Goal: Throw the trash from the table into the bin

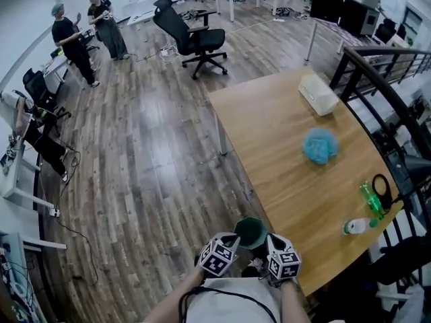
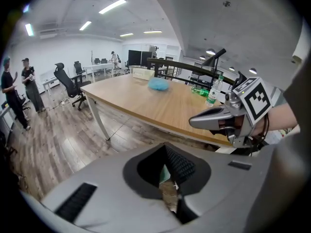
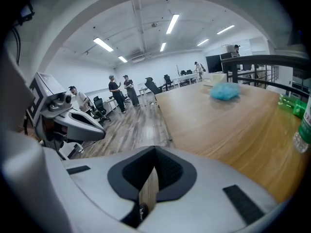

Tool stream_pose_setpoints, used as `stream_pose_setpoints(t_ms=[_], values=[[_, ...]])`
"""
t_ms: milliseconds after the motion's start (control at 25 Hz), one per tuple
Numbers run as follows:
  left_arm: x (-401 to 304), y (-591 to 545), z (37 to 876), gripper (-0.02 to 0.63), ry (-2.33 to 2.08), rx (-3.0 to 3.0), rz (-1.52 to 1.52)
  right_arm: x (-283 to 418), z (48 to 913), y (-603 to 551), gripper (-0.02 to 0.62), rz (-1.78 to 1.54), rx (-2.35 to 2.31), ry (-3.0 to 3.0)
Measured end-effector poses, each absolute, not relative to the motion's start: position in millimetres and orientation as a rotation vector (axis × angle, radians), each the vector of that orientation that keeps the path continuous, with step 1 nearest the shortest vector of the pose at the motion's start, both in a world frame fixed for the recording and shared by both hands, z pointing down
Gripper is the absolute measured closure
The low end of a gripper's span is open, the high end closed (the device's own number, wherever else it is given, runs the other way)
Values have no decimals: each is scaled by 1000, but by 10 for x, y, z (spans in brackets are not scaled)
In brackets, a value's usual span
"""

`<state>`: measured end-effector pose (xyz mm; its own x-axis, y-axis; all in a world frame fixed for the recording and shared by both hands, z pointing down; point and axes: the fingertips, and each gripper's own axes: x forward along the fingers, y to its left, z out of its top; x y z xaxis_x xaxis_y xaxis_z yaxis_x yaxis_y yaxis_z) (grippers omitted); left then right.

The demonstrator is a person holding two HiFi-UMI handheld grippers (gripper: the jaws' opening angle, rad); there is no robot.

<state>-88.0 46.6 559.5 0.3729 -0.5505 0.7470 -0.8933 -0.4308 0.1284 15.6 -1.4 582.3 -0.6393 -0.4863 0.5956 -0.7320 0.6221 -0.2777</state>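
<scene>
Trash well out on the desk (image 1: 269, 126): blue crumpled ball (image 1: 320, 146) mid-desk, green bottle (image 1: 371, 198) and clear bottle (image 1: 357, 226) near the right edge, green bin (image 1: 250, 231) by the near edge. Fingers together and empty on left gripper (image 2: 166, 169) and right gripper (image 3: 153, 169) alike (both beside the bin), so spread one pair before reaching. Take the clear bottle across its body, carry level, release squarely over the bin's mouth.

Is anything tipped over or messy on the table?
Yes. A green bottle lies on its side near the right edge of the table, beside a clear bottle that stands upright. A fluffy blue wad sits loose in the middle.
</scene>
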Motion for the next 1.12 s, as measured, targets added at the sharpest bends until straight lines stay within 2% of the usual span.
stream_pose_setpoints(t_ms=[280,600,640,760,920,1000,1120], values=[[-372,93,5600,584,-1171,2162,901,1039,5656,-423,572,709,1230,-2339],[494,-252,5640,584,-1025,2255,956,2892,5615,-683,542,776,1723,-2092],[563,-278,5646,584,-1017,2259,964,3071,5623,-703,516,769,1754,-2068],[741,-331,5681,584,-995,2263,984,3471,5671,-762,384,754,1800,-2016],[848,-356,5782,584,-990,2243,1007,3800,5783,-906,267,694,1821,-1952],[834,-344,5809,584,-998,2226,1021,3867,5834,-1022,175,667,1813,-1940],[797,-306,5815,584,-1018,2189,1031,3906,5839,-1245,167,632,1800,-1962]])
